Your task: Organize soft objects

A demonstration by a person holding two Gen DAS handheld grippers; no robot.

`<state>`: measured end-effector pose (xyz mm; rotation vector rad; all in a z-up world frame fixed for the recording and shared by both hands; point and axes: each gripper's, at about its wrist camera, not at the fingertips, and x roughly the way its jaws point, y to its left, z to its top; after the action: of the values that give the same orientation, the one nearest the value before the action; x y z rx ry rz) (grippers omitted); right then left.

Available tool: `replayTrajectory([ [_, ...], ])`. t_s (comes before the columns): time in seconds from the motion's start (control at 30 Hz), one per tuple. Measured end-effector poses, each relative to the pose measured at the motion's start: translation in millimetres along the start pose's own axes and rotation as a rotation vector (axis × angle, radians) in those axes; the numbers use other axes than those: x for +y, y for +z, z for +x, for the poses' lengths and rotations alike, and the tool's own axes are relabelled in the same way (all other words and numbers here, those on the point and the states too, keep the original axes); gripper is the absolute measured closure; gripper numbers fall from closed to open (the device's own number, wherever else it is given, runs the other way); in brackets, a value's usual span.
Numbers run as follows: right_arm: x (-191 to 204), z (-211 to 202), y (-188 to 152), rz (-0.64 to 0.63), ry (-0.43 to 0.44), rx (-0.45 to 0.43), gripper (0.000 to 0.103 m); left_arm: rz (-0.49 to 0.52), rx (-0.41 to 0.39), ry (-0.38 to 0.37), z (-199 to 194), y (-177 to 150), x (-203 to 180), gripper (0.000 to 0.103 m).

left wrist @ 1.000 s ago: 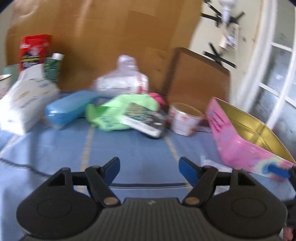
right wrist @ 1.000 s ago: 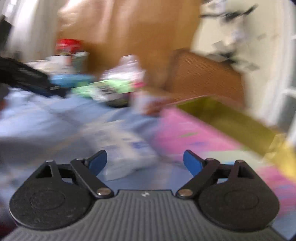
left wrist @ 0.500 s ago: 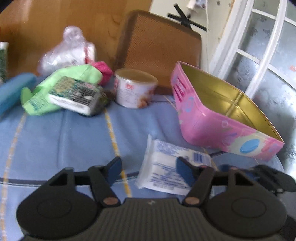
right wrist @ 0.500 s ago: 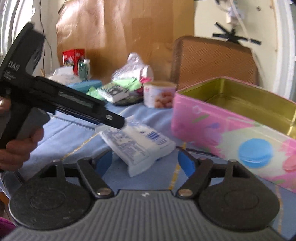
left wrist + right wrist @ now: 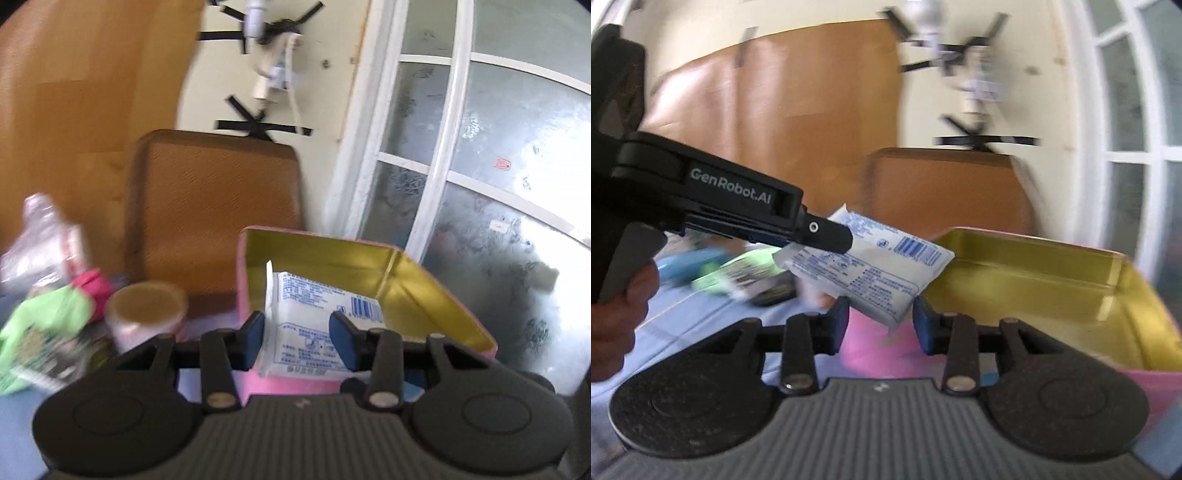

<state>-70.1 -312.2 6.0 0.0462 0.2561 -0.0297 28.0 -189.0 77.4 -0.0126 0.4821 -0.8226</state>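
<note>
Tissue pack (image 5: 317, 314): soft white plastic-wrapped packet, blue print on its faces, blue barcode near one end, crimped seam at the edge. In my left wrist view it sits between the blue pads of the left gripper (image 5: 301, 341), whose jaws have just been closing and now press on both flanks of the packet. In my right wrist view the same packet (image 5: 871, 269) hangs in the air, tilted, one corner pinched at the black tip of the left gripper (image 5: 827, 236), with a hand (image 5: 617, 317) on its grip at the left edge.

Position: the pack is lifted clear of the blue cloth (image 5: 701, 314), at the near edge of the pink tin (image 5: 424, 295) with its gold interior.

Right gripper (image 5: 881, 321): jaws have just been closing and stand partly closed. The pack's lower corner shows between the pads; I cannot tell whether they touch it.

Beside the tin: a round tub (image 5: 146, 314) and a green pouch (image 5: 44, 321), both blurred.
</note>
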Motion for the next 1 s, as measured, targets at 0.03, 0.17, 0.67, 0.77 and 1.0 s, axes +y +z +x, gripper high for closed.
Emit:
replayTrajectory([
  [0.03, -9, 2, 2, 0.015, -0.033, -0.001, 0.062, -0.005, 0.002, -0.01, 12, 3, -6, 0.064],
  [0.17, -38, 13, 3, 0.036, -0.167, 0.029, 0.06, 0.002, 0.029, -0.025, 51, 4, -26, 0.063],
  [0.67, 21, 33, 24, -0.029, 0.152, 0.035, 0.057, -0.165, -0.045, 0.377, -83, -65, 132, 0.056],
  [0.77, 66, 66, 29, -0.098, 0.318, 0.107, 0.028, -0.29, -0.019, 0.492, -103, -94, 180, 0.056],
  [1.0, 152, 164, 33, -0.33, 0.35, 0.221, 0.014, -0.48, -0.107, 0.459, -126, -109, 217, 0.054],
])
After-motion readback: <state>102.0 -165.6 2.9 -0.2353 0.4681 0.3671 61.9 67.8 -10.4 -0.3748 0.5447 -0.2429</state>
